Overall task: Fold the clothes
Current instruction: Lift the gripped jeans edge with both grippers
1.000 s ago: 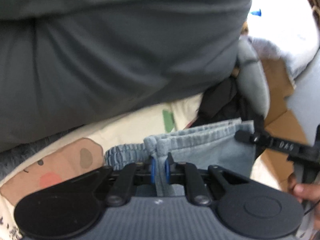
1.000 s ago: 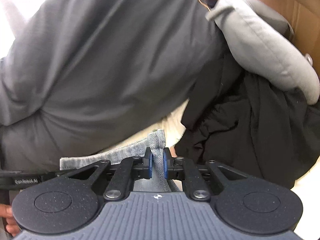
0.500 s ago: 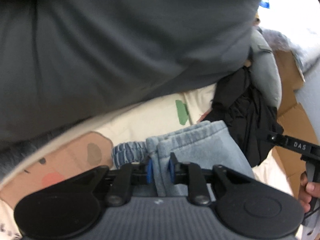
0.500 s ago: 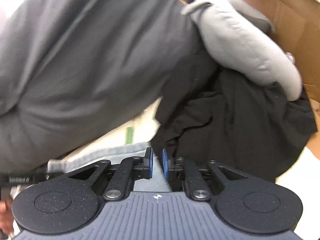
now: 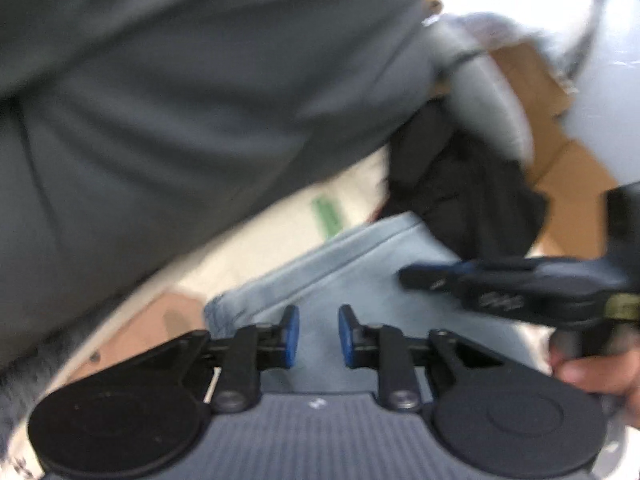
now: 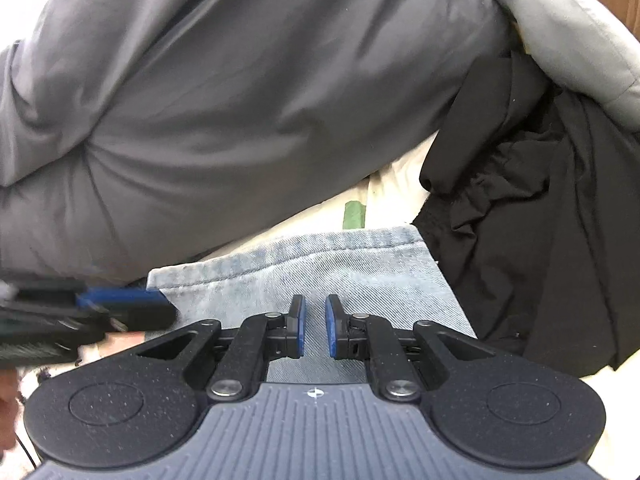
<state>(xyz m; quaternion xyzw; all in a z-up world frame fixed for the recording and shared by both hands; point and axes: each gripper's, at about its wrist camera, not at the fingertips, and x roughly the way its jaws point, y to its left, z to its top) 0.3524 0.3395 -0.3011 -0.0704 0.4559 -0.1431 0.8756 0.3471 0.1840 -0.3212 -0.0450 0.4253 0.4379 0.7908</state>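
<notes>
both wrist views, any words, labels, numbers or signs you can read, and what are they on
Nothing can be read in either view.
Pale lettering on the side of the right tool, seen from the left wrist: too blurred to read.
A faint print on the side of the left tool, seen from the right wrist: too blurred to read.

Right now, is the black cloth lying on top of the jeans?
No, in the right wrist view the black cloth lies beside the jeans, whose top is bare.

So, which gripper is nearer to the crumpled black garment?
Right. The right gripper is over the light blue denim piece, beside the black garment; the left gripper is further, across the denim.
</notes>
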